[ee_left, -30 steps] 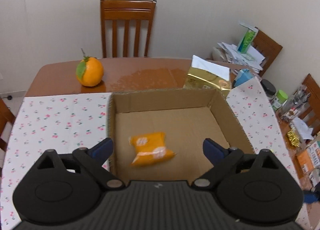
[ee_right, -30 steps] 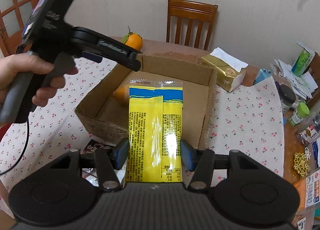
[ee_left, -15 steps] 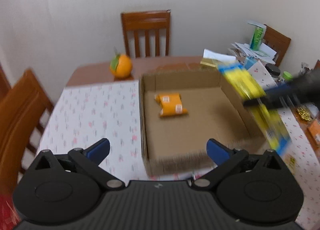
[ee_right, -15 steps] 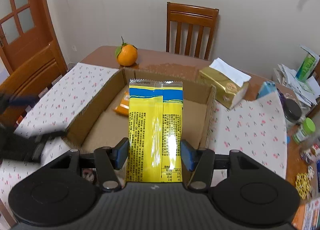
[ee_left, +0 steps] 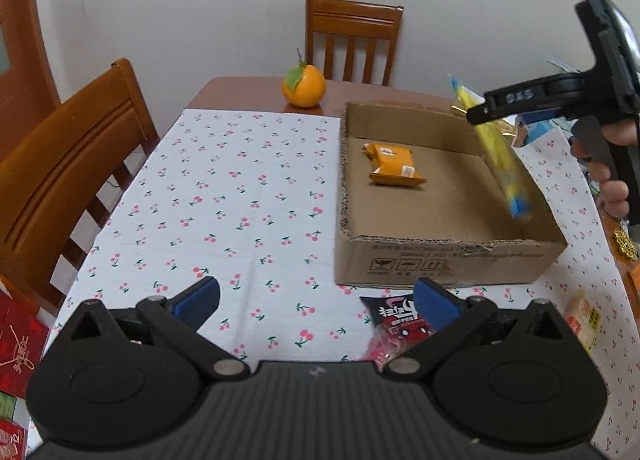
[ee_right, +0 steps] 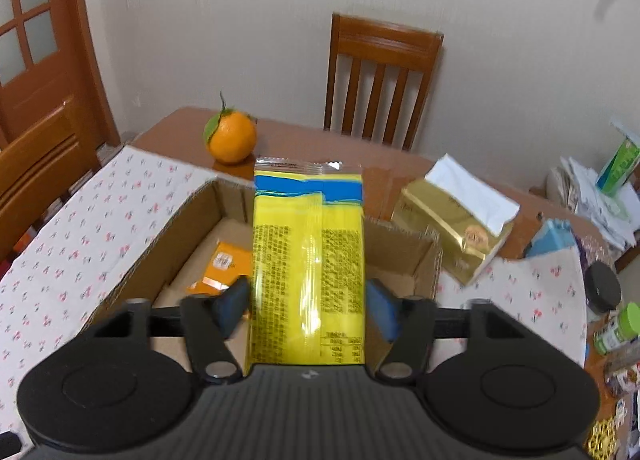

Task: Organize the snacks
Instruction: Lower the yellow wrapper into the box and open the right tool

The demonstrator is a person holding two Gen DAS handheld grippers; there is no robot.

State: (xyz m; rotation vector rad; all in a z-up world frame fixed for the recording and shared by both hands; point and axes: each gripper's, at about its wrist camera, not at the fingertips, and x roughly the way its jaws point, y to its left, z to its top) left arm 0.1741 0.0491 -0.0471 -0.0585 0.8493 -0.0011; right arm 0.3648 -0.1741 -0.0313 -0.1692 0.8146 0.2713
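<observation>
One snack in the cardboard box [ee_left: 448, 256] so far, the orange packet [ee_left: 394, 164]. Right gripper [ee_right: 306, 306] jaws now opening, freeing the yellow packet [ee_right: 308, 260] over the box. Left gripper [ee_left: 316, 300] wide open, empty, now near the red packet [ee_left: 394, 324].

Two tongs: left tongs [ee_left: 316, 300], right tongs [ee_right: 308, 306]. One cardboard box [ee_left: 448, 260]. One orange snack pack [ee_left: 394, 164], one yellow packet [ee_right: 308, 260], one red-black packet [ee_left: 394, 320]. One orange fruit [ee_left: 304, 86]. Two chairs: far chair [ee_left: 354, 40], side chair [ee_left: 68, 164]. One gold tissue pack [ee_right: 460, 236].
</observation>
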